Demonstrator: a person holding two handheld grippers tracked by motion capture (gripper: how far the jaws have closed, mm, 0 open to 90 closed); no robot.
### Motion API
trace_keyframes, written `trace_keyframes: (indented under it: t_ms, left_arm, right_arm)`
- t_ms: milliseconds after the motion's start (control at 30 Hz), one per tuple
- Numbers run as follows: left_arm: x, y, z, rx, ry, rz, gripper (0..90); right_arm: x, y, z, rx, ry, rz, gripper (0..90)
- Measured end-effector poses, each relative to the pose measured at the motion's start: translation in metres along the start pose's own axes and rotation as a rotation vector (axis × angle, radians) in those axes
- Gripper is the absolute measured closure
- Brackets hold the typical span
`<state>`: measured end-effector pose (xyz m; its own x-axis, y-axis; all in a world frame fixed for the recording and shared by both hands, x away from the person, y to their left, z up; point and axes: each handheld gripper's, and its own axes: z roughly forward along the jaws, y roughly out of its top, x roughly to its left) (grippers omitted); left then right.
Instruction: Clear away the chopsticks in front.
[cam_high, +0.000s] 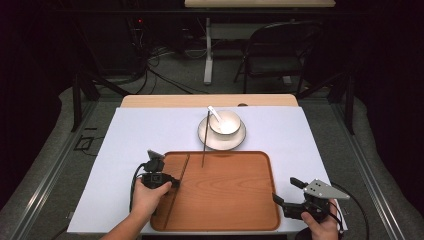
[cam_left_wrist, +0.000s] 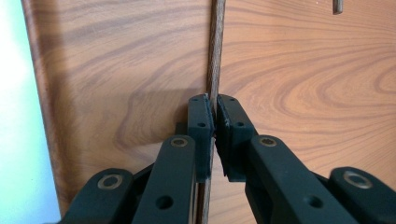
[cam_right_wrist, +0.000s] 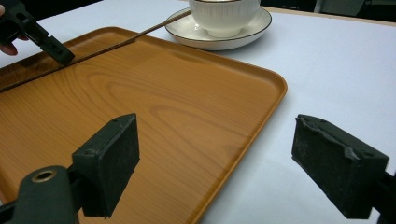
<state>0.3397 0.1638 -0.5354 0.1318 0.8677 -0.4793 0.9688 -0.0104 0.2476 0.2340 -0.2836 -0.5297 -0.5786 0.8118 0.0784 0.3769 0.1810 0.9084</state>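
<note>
While jaws-gripped, chopstick (cam_left_wrist: 215, 56) on tray (cam_high: 240, 200)

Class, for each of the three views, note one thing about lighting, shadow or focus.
High view: the white table cover is brightly lit while the room behind is nearly black. Left gripper view: the left gripper, shut on a chopstick, casts a soft shadow on the wooden tray. Right gripper view: the near black pads look slightly soft; the bowl is sharper.

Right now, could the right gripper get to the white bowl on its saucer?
Probably yes: the right gripper is open at the wooden tray's near right corner, and bare tray and white tabletop lie between it and the white bowl.
</note>
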Motion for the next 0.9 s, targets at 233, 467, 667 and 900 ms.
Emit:
trace_keyframes:
  t_ms: [233,467,667,900]
  left_arm:
    - [0.000,0.000,0.000,0.002,-0.010,-0.001,82.8]
    - [-0.005,0.005,-0.008,-0.022,-0.004,0.020,80.2]
    - [-0.012,0.019,-0.023,-0.071,-0.027,0.060,70.0]
    - [-0.017,0.040,-0.031,-0.140,-0.067,0.092,55.8]
  right_arm:
    - [0.000,0.000,0.000,0.001,0.001,-0.001,14.7]
    - [0.000,0.000,0.000,0.000,0.000,0.000,14.7]
    - [0.000,0.000,0.000,0.001,0.000,-0.001,14.7]
    - [0.000,0.000,0.000,0.001,0.001,0.001,14.7]
